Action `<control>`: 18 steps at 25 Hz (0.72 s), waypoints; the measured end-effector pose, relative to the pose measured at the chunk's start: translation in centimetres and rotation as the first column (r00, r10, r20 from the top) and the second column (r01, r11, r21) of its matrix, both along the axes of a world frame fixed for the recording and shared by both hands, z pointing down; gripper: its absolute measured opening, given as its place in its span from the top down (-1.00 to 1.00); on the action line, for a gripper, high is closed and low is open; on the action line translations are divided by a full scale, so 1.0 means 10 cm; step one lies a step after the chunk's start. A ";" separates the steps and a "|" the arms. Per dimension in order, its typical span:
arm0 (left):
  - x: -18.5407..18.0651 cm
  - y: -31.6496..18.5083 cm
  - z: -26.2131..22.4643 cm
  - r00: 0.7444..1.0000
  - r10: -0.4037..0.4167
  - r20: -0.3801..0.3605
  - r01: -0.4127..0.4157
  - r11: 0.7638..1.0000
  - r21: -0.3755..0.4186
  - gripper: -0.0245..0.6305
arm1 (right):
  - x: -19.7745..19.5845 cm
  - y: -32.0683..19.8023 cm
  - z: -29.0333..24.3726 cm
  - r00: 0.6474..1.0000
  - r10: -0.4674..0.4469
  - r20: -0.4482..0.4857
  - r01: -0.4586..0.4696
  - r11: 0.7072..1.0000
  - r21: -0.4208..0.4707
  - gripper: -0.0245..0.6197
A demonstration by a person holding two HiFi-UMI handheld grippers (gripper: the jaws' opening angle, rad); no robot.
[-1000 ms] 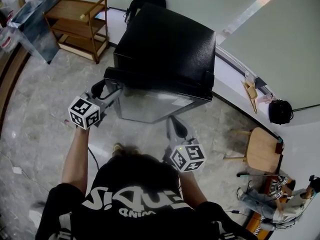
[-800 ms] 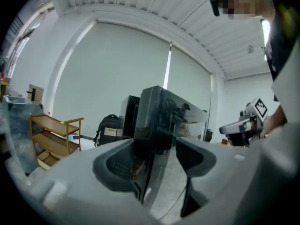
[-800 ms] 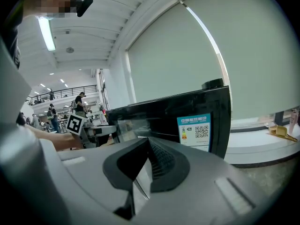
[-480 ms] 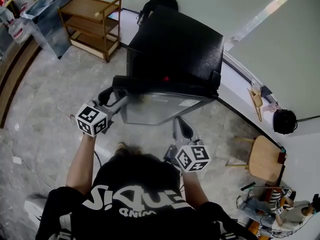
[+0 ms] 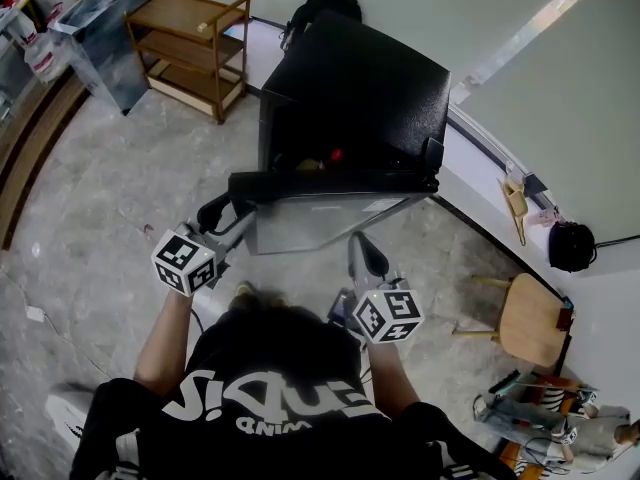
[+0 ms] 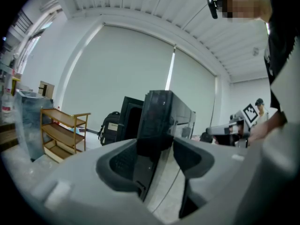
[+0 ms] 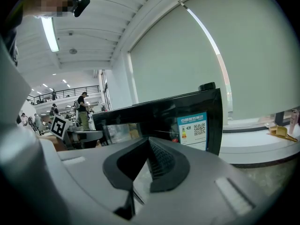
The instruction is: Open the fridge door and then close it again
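Grey stone-pattern floor (image 5: 100,168) fills the head view, with pale walls along the top and right of the frame. The black fridge (image 5: 350,88) stands at upper centre. A wooden shelf cart (image 5: 195,43) sits at upper left, a dark backpack (image 5: 325,3) rests against the wall behind the fridge, and a round wooden stool (image 5: 525,318) stands at the right edge.

The fridge door (image 5: 330,181) is ajar. Its top edge runs as a black bar across the centre of the frame, swung away from the cabinet on the left side and close to it on the right. A small red item (image 5: 337,154) shows in the gap.

The left gripper (image 5: 232,210) is at the door's free left edge, centre left of the frame. Its jaws have just been closing. In the left gripper view the door edge stands upright between them and fills the gap, with the pads (image 6: 122,161) bearing on either side: a grip on the door.

The right gripper (image 5: 360,246) is lower centre, pointing at the door's silver front. Its jaws are together with nothing between them. Whether its tip touches the door cannot be told. The right gripper view shows a blue-and-white label (image 7: 192,128) near the door's right edge.
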State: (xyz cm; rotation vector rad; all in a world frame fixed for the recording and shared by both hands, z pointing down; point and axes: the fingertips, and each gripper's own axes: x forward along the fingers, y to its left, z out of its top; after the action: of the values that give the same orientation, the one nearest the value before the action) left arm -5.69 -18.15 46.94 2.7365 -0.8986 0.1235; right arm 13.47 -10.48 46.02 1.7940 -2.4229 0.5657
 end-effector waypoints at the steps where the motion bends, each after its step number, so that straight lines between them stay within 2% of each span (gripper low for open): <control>1: 0.00 0.04 0.00 1.000 0.001 -0.003 -0.001 1.000 -0.004 0.19 | 0.00 0.01 0.00 1.000 -0.002 -0.001 0.002 1.000 -0.001 0.93; 18: 0.00 0.57 -0.03 0.999 -0.023 -0.028 0.021 0.997 -0.070 0.23 | -0.02 0.13 0.04 1.000 -0.014 0.019 0.014 1.000 -0.009 0.93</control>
State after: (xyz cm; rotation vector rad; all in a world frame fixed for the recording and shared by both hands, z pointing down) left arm -5.69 -12.47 46.62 2.6569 -0.8997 0.1092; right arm 13.29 -9.22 46.41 1.7747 -2.4390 0.5945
